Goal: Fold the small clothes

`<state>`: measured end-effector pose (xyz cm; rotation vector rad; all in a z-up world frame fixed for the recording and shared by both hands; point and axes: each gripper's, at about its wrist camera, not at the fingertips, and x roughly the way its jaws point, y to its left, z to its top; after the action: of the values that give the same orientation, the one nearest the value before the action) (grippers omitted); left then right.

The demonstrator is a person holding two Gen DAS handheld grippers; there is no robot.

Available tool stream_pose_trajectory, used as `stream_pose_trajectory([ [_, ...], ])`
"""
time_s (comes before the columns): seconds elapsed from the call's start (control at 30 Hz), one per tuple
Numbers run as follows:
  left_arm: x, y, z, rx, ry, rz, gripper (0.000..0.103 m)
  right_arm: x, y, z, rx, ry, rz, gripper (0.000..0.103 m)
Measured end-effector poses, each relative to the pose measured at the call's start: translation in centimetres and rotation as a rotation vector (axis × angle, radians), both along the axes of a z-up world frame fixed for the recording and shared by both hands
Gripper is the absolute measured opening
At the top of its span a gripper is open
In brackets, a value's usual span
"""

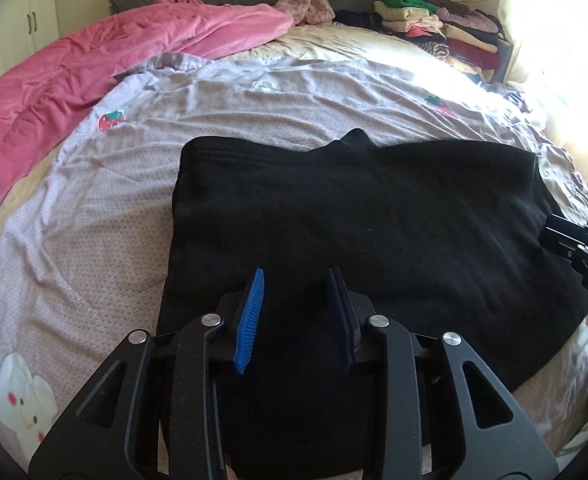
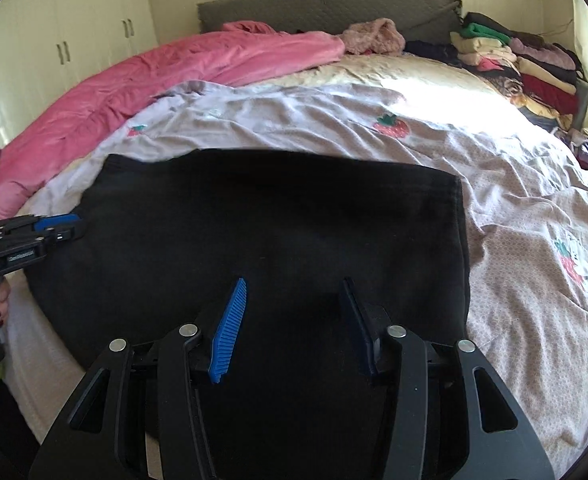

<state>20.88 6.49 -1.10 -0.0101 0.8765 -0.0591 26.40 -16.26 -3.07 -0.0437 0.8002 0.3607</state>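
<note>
Black garment (image 1: 374, 216) lies flat on the near part of the bed (image 1: 93, 208), partly folded by the look of it. Left hand-held gripper (image 1: 296, 320) hovers over its near edge, jaws spread, nothing pinched; right hand-held gripper (image 2: 294, 324) likewise, spread wider. Risk, I'd say: black on black, a pad could catch one layer only and drag the fold askew. Writing: a partial "ou a!" on the cartoon print (image 1: 17, 396); the gripper's side label is too blurred to read.
</note>
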Motion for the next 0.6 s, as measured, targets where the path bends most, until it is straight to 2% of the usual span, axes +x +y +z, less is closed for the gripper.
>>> stream_pose_trajectory([
  [0.23,-0.1,1.6,0.0,-0.052,-0.028,0.047,0.030,1.7,-1.4,-1.1,-0.003,0.032,-0.081,0.047],
  [0.4,-0.7,3.5,1.2,-0.076,-0.091,0.105,0.031,0.7,-3.1,0.7,0.028,-0.045,-0.103,0.047],
  [0.47,-0.5,4.9,1.5,-0.097,-0.093,0.143,0.036,1.1,-4.2,1.0,0.037,-0.053,-0.141,0.047],
  [0.6,0.0,6.9,0.8,-0.111,-0.069,0.198,0.037,2.4,-5.9,0.9,0.007,-0.045,-0.195,0.047],
])
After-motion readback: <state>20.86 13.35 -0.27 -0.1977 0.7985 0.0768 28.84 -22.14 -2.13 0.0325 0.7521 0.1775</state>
